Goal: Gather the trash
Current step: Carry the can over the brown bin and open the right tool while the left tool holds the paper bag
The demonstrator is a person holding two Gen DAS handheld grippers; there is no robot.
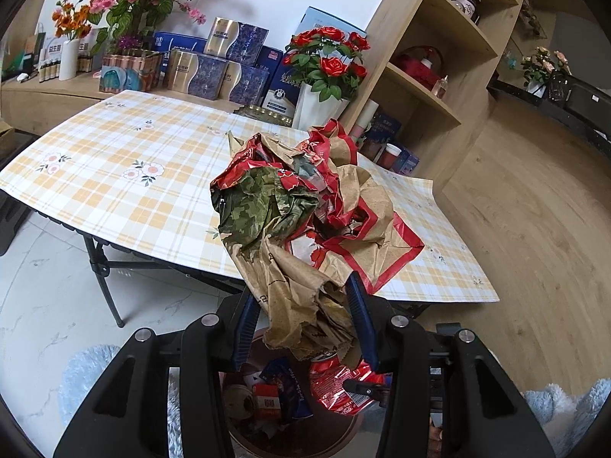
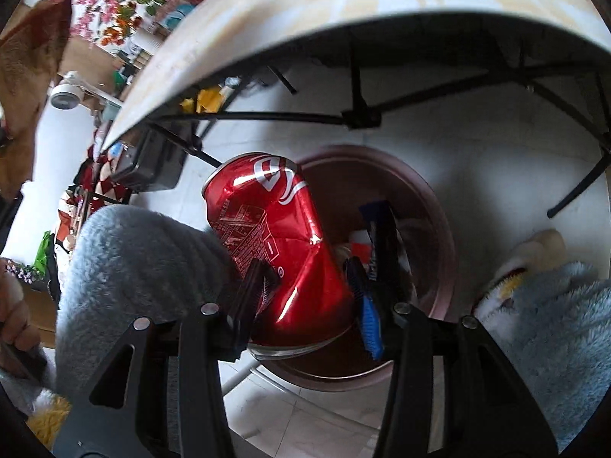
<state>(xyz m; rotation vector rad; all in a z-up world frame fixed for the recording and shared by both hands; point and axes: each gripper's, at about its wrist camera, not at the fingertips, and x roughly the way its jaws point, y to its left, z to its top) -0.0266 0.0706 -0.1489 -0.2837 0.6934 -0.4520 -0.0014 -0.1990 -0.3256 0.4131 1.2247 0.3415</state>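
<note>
Right hand-held gripper [image 2: 305, 286] pinches dented can [image 2: 275, 236], long axis tilted, over bin [image 2: 431, 206]; left hand-held gripper [image 1: 305, 305] pinches crumpled paper bag [image 1: 305, 221]; bin contents probably wrappers.

Soft daylight lit both views; fisheye bending darkened the corners, glare streaked the red can [image 2: 275, 244], and the right view's edges blurred

Left gripper [image 1: 305, 305], right gripper [image 2: 305, 290] — both clamped, tilted downward

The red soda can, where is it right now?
The red soda can sits clamped in the right gripper, held over the round bin on the floor beside the table.
</note>
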